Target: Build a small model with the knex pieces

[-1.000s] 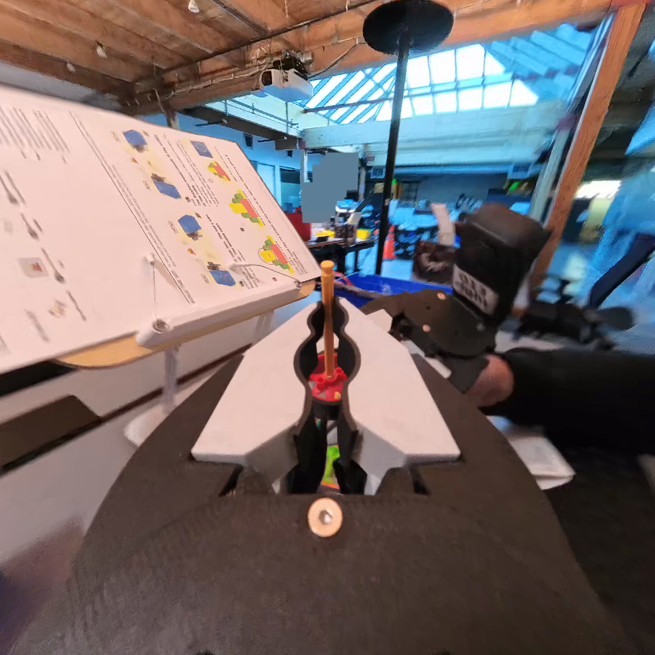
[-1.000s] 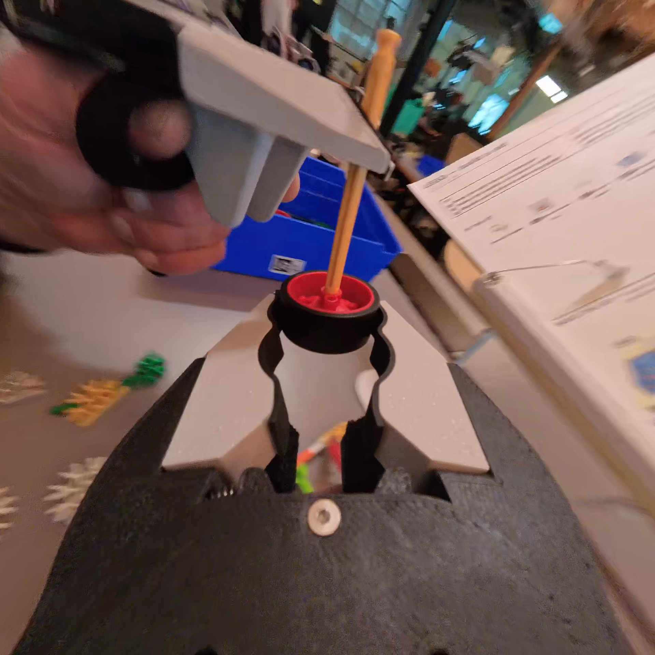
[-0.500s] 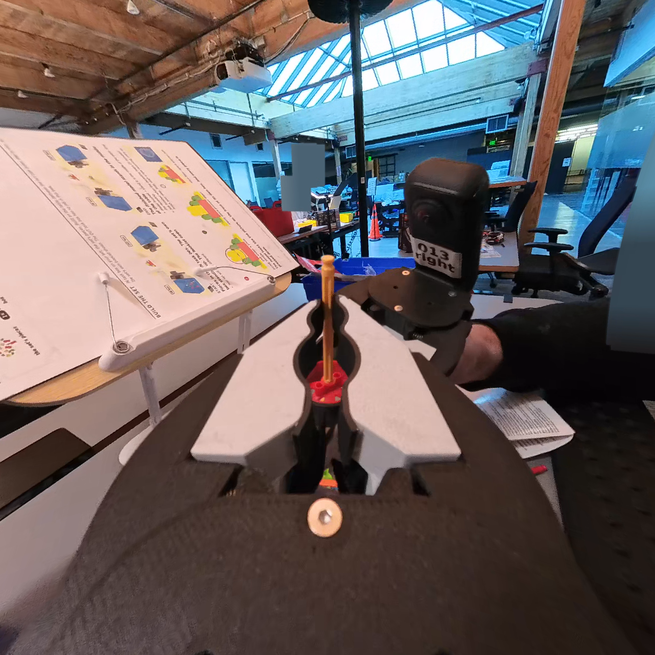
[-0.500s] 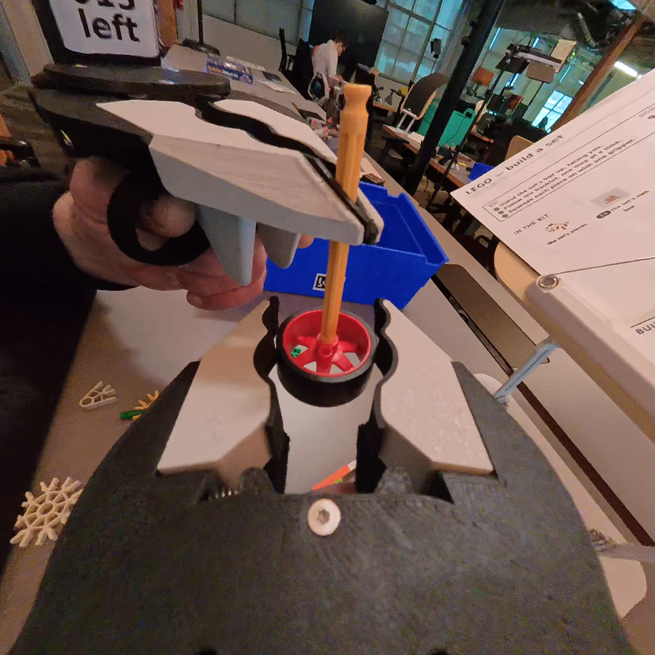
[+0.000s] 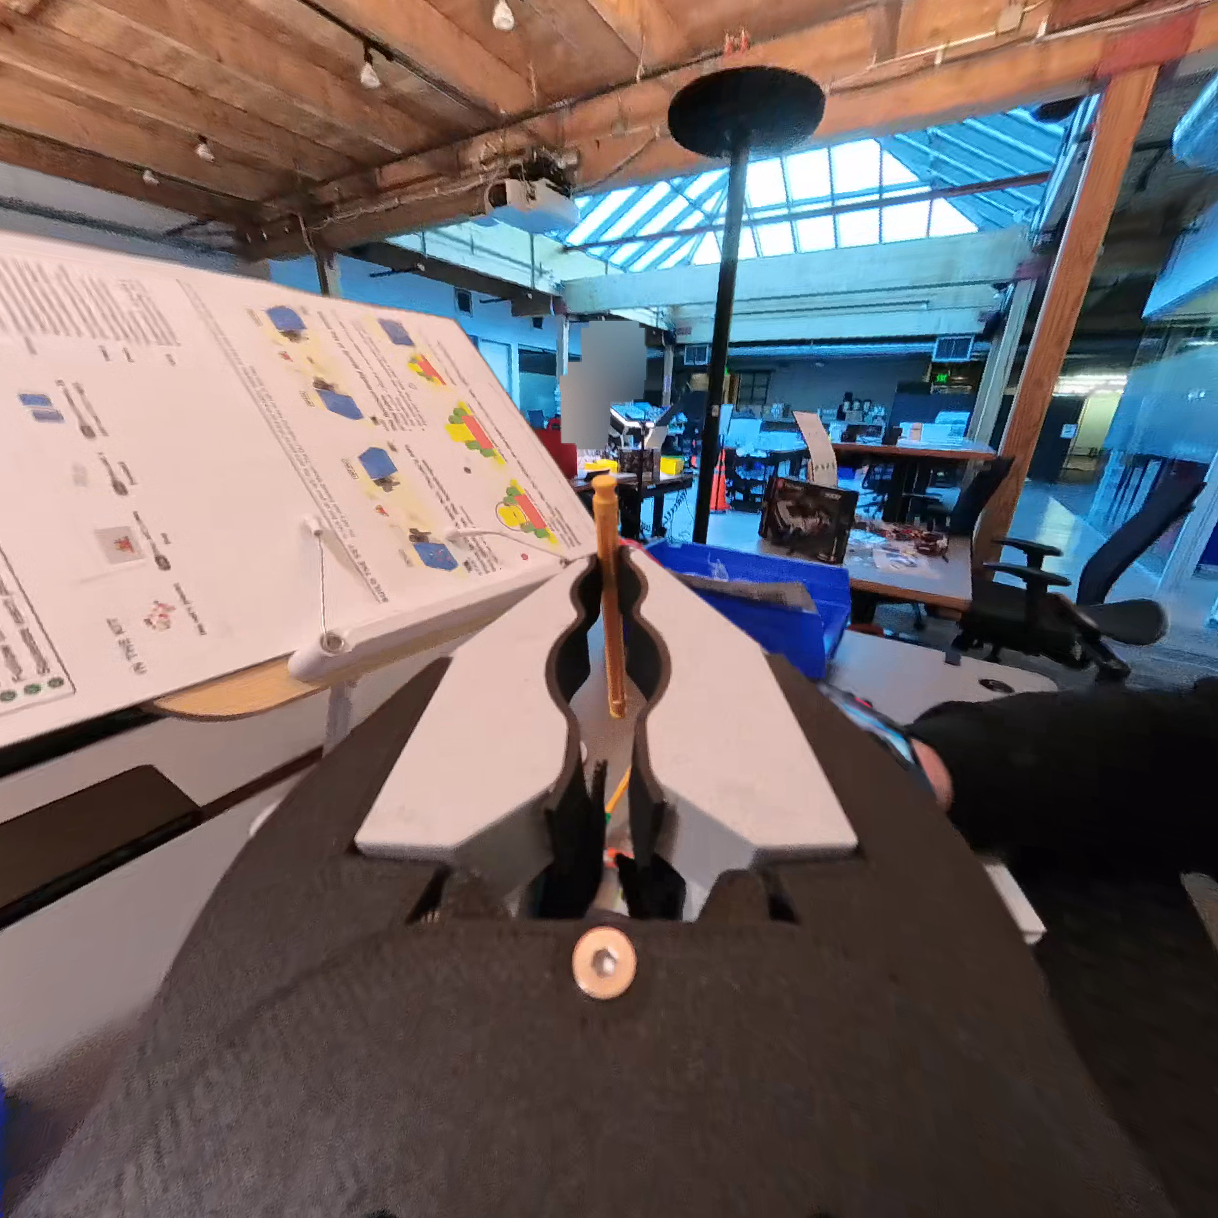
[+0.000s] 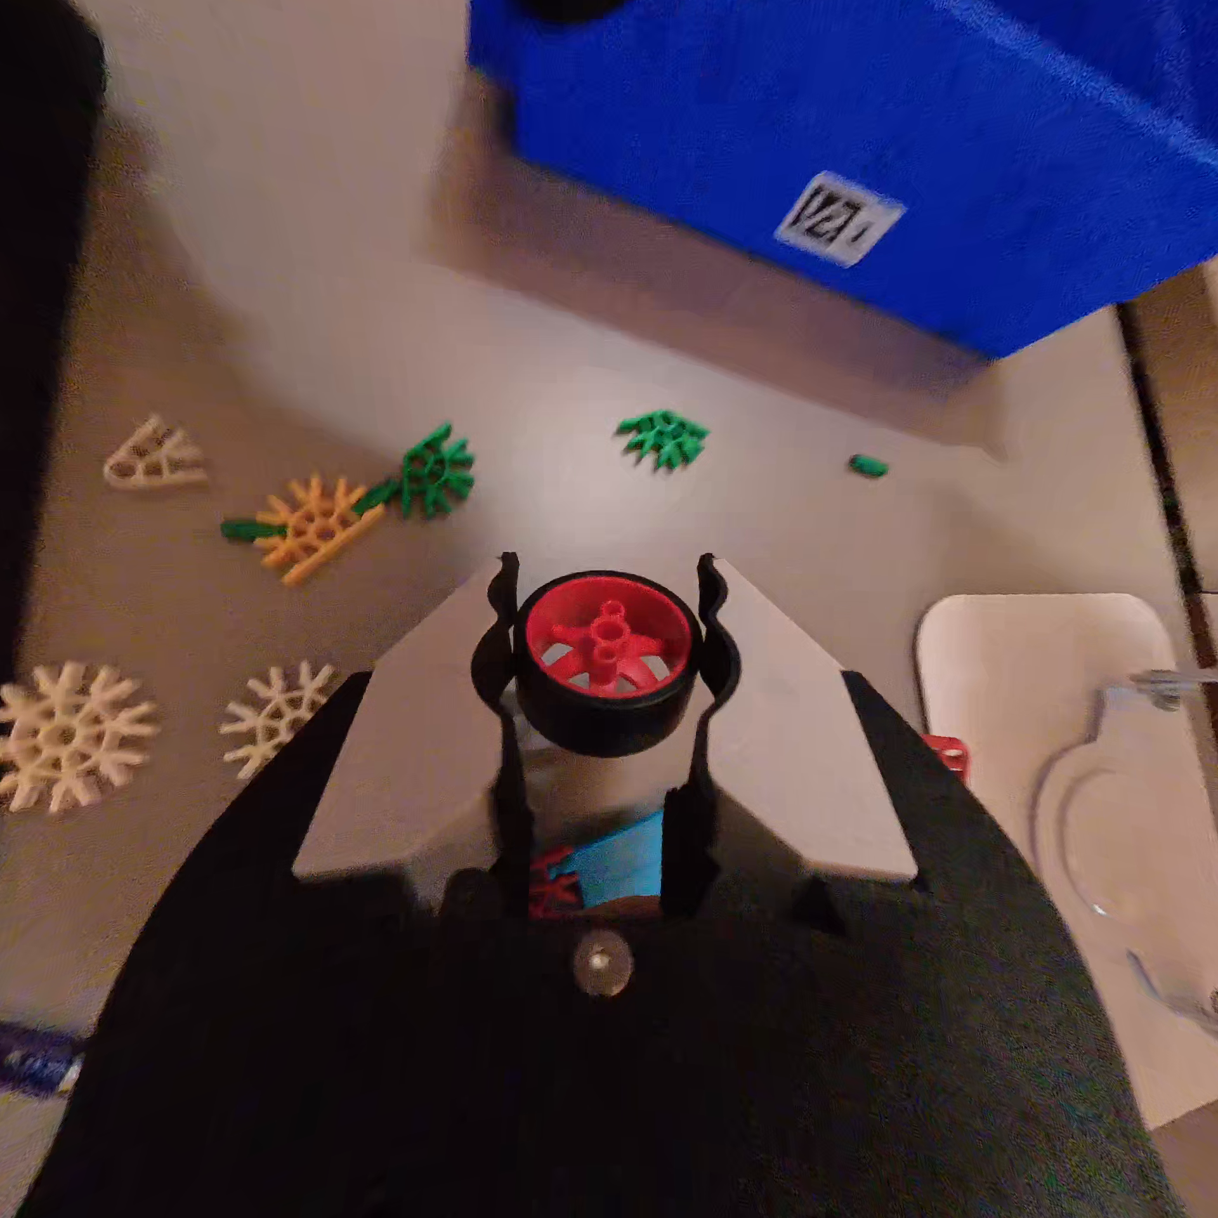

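Left claw [image 5: 609, 573]: clenched at its tips on 1 orange-yellow rod [image 5: 609, 619]. The rod stands upright. Its knobbed head rises above the tips and its lower end hangs free in the gap between the 2 fingers, touching nothing. Judged as a grip, it is narrow and high on the rod, so the free end could swing if the pinch slackens. The rod sits in line with the claw's centre, in front of the blue bin [image 5: 758, 613]. To the left of the bin is an illustrated instruction sheet [image 5: 263, 474] clipped to a tilted stand. To the right of the bin a dark sleeve [image 5: 1087, 778] reaches in. Right claw [image 6: 608, 560]: grasping 1 wheel [image 6: 606, 659] with a red hub and black tyre, seated in the curved recesses of both fingers and held above the counter [image 6: 593, 369] on the near side of the bin [image 6: 857, 132]. The hub's holes face the camera, unobstructed. The hold looks square and even, with no visible tilt. Loose on the counter, near side of the bin: 1 green connector [image 6: 662, 438], 1 short green piece [image 6: 869, 466], 1 joined orange-and-green assembly [image 6: 343, 514], 1 white fan-shaped connector [image 6: 155, 458] and 2 white snowflake connectors [image 6: 66, 738]. A white stand base [image 6: 1028, 791] lies at the right edge of the right wrist view.
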Demonstrator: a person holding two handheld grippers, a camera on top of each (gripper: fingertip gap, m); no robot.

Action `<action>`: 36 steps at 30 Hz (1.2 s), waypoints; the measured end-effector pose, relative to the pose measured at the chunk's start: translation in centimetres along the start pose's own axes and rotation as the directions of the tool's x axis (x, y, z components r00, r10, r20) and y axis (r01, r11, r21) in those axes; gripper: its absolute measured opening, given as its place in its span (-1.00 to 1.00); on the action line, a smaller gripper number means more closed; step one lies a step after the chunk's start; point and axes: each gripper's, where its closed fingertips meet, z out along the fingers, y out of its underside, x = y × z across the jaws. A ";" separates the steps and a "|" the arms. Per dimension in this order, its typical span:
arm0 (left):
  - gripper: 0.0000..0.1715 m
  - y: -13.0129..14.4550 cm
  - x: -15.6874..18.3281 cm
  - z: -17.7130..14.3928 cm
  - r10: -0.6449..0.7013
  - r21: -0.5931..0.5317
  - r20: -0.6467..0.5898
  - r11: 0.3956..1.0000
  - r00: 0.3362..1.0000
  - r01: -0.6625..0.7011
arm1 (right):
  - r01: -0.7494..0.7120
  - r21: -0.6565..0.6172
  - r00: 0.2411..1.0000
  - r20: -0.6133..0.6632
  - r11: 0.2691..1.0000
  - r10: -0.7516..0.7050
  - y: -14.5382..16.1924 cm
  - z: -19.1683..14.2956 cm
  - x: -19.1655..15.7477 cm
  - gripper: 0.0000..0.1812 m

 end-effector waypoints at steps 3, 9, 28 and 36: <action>-0.98 2.2 -0.3 0.5 -0.037 -0.059 0.003 0.998 0.999 0.037 | 0.057 -0.047 0.994 0.094 0.997 -0.052 -0.1 0.4 -2.6 -0.31; -0.97 4.7 -1.4 1.5 -0.093 -0.092 0.035 0.991 0.995 0.096 | 0.035 -0.034 0.981 0.191 0.999 -0.028 0.9 -3.8 -1.8 -0.15; -0.97 5.1 2.1 10.5 -0.254 -0.014 -0.214 0.966 0.943 0.257 | -0.147 0.454 0.971 -0.103 0.879 0.216 0.2 -16.6 12.0 -1.00; -0.98 6.8 1.4 11.7 -0.256 -0.021 -0.215 0.966 0.942 0.258 | -0.170 0.368 0.972 -0.088 0.914 0.216 3.3 -16.6 12.3 -0.58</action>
